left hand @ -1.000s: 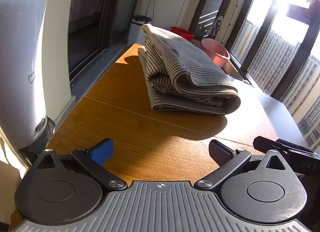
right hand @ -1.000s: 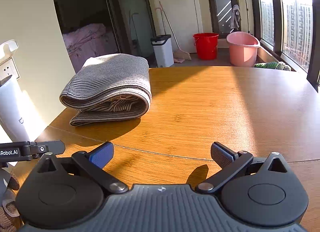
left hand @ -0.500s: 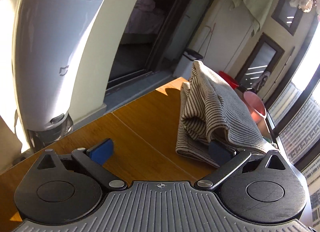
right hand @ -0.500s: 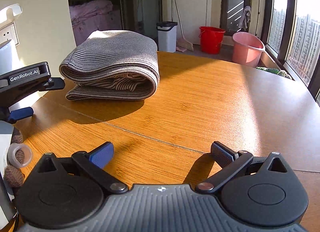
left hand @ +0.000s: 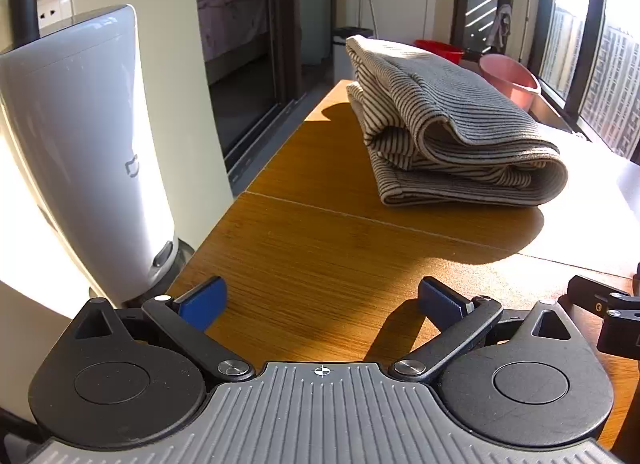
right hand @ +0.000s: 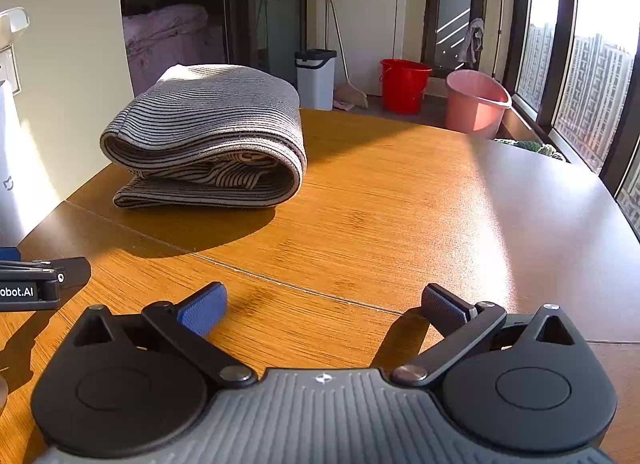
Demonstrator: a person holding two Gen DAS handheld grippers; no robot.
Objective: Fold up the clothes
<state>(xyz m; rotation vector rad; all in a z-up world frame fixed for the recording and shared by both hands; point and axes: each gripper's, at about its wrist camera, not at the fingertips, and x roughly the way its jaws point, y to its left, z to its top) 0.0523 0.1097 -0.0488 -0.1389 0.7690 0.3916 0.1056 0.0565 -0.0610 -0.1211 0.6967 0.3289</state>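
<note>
The striped garment (right hand: pixel 208 136) lies folded in a thick bundle at the far left part of the wooden table (right hand: pixel 380 204), sunlit on top. Both grippers are well apart from it at the near edge: the left gripper (left hand: pixel 320 300) and the right gripper (right hand: pixel 324 306) are spread wide, grasping nothing. A white appliance (left hand: pixel 76 152) stands just beside the table's left edge.
</note>
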